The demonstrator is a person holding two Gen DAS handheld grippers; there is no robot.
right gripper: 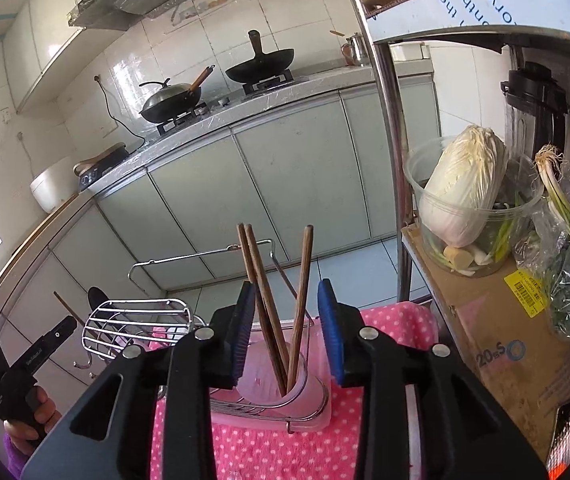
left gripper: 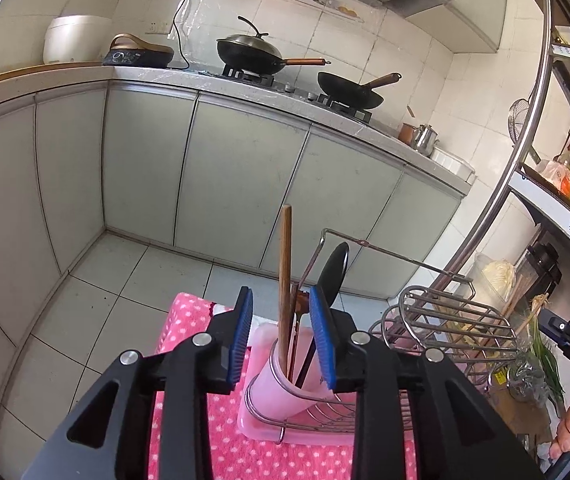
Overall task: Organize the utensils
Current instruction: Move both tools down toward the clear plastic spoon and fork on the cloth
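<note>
**Both tongs parted over the utensil cups**

Left tongs (left gripper: 283, 334): blue pads apart, nothing pressed between them. Directly beyond stands a pink cup (left gripper: 281, 384) in a wire rack (left gripper: 365, 408). In the cup: one wooden chopstick (left gripper: 284, 280) upright, a black spoon (left gripper: 333, 276) leaning right, a dark-handled utensil between them.

Right tongs (right gripper: 287, 332): pads also apart, gripping nothing. Three wooden chopsticks (right gripper: 269, 312) stand in a second pink cup (right gripper: 273, 376) beyond the gap, two leaning left, one leaning right. None touch the pads, as far as can be seen.

Rack sits on a pink tray (right gripper: 317, 416) over a pink polka-dot cloth (right gripper: 269, 452). Empty wire basket (right gripper: 141, 328) between the two cups. Napa cabbage (right gripper: 461, 188) in a clear tub on the shelf at right.
</note>
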